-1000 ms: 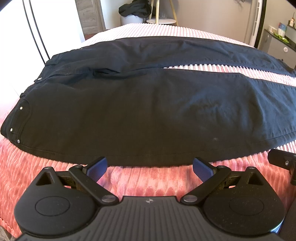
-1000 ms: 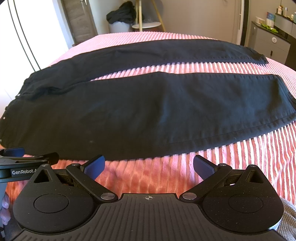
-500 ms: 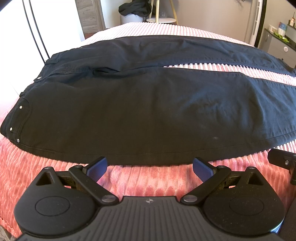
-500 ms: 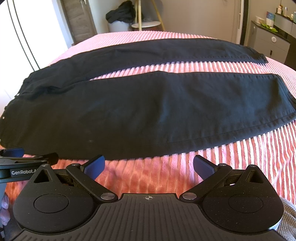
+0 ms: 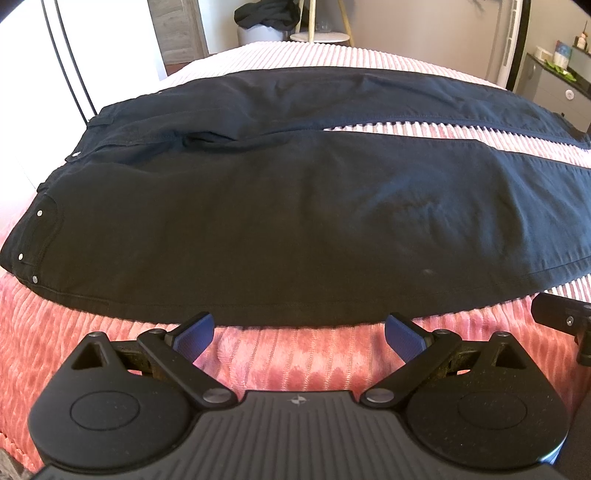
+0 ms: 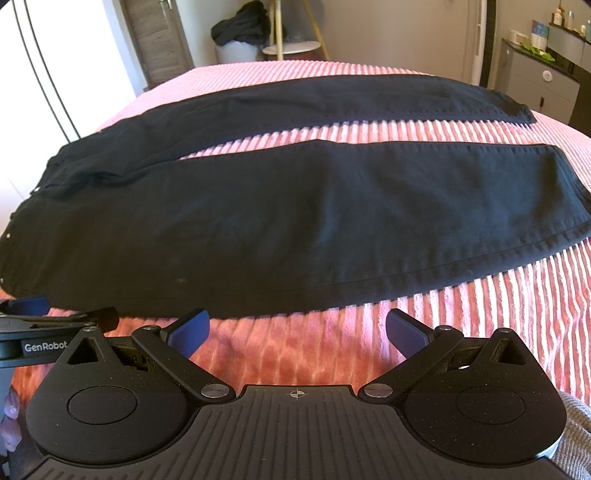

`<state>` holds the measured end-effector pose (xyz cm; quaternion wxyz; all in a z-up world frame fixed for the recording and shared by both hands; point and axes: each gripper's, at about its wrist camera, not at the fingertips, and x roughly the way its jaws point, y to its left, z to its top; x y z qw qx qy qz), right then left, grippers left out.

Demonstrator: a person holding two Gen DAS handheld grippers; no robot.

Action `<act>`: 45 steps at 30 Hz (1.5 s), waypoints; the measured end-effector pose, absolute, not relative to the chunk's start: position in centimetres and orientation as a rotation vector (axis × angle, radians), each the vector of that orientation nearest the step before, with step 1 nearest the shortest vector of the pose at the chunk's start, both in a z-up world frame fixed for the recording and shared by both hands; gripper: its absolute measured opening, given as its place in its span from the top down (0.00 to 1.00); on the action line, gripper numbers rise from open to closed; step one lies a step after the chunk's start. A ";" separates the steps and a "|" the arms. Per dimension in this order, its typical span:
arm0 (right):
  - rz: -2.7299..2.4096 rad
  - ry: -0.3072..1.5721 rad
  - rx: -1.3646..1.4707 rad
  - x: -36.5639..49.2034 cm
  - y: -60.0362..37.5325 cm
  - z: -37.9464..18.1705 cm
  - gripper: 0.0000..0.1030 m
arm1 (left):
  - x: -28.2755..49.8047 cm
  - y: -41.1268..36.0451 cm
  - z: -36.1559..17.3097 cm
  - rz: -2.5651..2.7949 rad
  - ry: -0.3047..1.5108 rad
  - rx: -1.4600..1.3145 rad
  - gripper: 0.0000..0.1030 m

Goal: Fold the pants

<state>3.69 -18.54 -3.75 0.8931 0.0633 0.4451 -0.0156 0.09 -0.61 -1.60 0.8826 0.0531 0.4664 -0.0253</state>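
Observation:
Black pants (image 5: 288, 221) lie flat and spread on a pink ribbed bedspread (image 5: 295, 354), waist to the left, both legs running right with a pink gap between them. They also show in the right wrist view (image 6: 295, 229), hems at the right. My left gripper (image 5: 299, 334) is open and empty, just short of the near leg's lower edge near the hip. My right gripper (image 6: 297, 332) is open and empty, just short of the same edge farther along the leg. Neither touches the cloth.
The bedspread (image 6: 480, 332) covers the whole bed. Behind the bed stand a white bin with dark clothes (image 6: 240, 33), a wooden tripod stand (image 6: 288, 29) and a grey cabinet (image 6: 543, 81) at the right. The left gripper's side (image 6: 44, 332) shows at the right view's left edge.
Both grippers have edged slightly forward towards the near edge of the pants. The pants have not moved and the jaws stay open.

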 end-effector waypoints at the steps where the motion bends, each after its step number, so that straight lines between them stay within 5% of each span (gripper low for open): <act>1: -0.032 0.924 0.132 3.7 -18.5 -3.8 0.00 | 0.1 -0.6 -1.6 -0.053 0.973 0.111 0.04; 33: -0.028 1.002 0.144 5.2 -19.2 -4.8 0.00 | 0.5 -1.7 -1.3 -0.054 1.028 0.149 0.04; 45: -0.155 1.044 0.298 14.0 -25.3 -6.7 0.00 | 5.6 -0.1 0.0 0.042 0.985 0.067 0.04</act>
